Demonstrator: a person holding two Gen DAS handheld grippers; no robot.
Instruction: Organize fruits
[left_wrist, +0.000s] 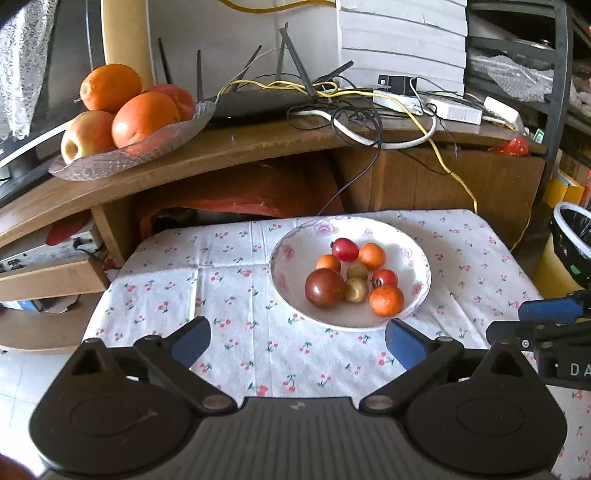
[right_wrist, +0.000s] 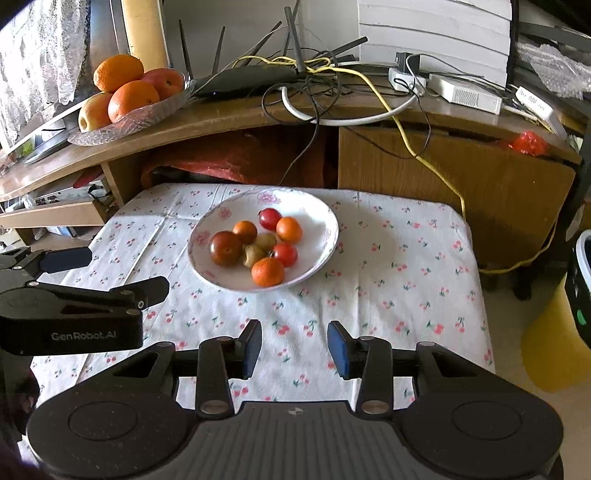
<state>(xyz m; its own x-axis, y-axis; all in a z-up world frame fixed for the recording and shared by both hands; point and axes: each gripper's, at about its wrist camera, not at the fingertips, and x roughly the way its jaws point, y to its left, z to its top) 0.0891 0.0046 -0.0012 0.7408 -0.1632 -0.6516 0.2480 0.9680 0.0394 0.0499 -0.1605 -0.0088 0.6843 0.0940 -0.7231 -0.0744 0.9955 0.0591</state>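
Nearest me are my own fingers: the left gripper (left_wrist: 297, 341) is spread wide and holds nothing, its blue pads level with the near rim of the flowered plate (left_wrist: 291, 254). The right gripper (right_wrist: 294, 349) is parted more narrowly, also empty, and hangs over the cherry-print cloth (right_wrist: 388, 266) on the near side of the surface.

Going left to right across the scene: far left, up on the wooden shelf (left_wrist: 236, 147), a glass dish (left_wrist: 173, 138) carries oranges and apples (left_wrist: 144, 116). In the middle of the surface the flowered plate holds the small fruits (left_wrist: 354, 277) all together: a dark reddish one (left_wrist: 325, 288) on the left, two pale yellowish ones in the centre, small orange and red ones around them. To the right the cloth is bare.

That gathered heap would suit either fruit already collected on the plate or fruit waiting to be sorted out of it, so I judge only how a grasp should go. The fruits touch each other, so I would take an outer one rather than a centre one, come down from above with the pads either side of it, and squeeze gently, since small round fruit will likely roll or bruise. I would keep the two grippers well apart so they do not knock together over the plate.
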